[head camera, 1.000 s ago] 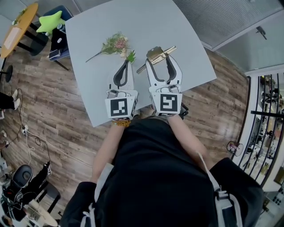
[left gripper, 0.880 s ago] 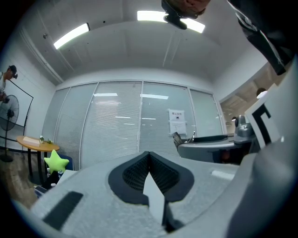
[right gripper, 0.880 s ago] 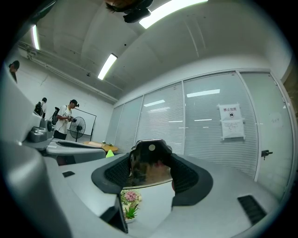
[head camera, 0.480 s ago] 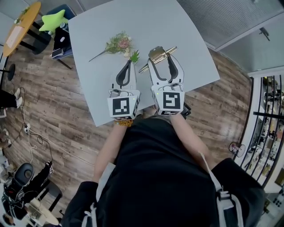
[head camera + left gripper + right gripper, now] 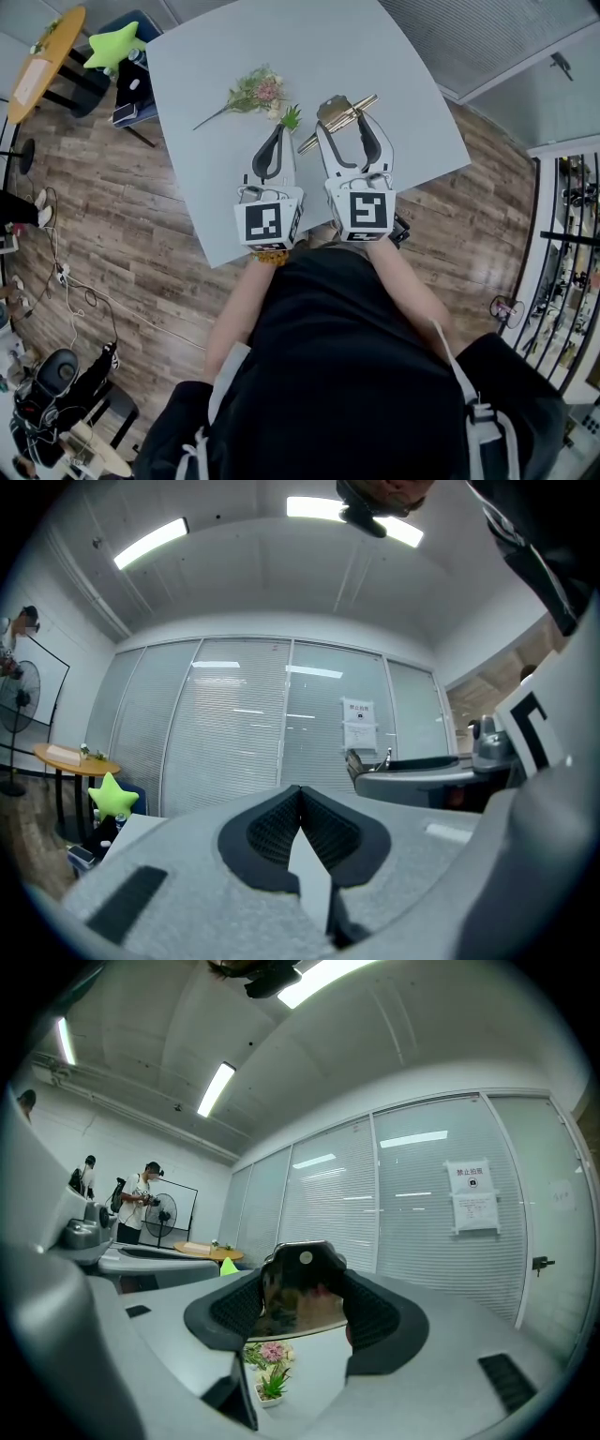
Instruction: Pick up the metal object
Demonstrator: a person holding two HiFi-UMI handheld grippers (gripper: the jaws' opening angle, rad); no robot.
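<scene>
A shiny metal object [image 5: 332, 112], a flat blade with a long brass-coloured bar, sits over the grey table [image 5: 281, 37]. My right gripper [image 5: 342, 118] is shut on it. In the right gripper view the mirror-like blade [image 5: 302, 1297], with a small hole near its top, fills the gap between the dark pads. My left gripper [image 5: 280, 131] is just to its left, shut with nothing in it; its pads [image 5: 272, 832] meet in the left gripper view.
A flower bunch [image 5: 251, 92] and a tiny green potted plant [image 5: 292, 117] lie on the table near the left gripper's tip. Off the table's left are a green star toy [image 5: 117, 47], a dark chair and a round yellow table [image 5: 42, 56]. People stand far off [image 5: 145, 1199].
Almost nothing: the whole view has drifted slightly to the right. The right gripper holds the metal object as before, and the left stays shut beside it.
</scene>
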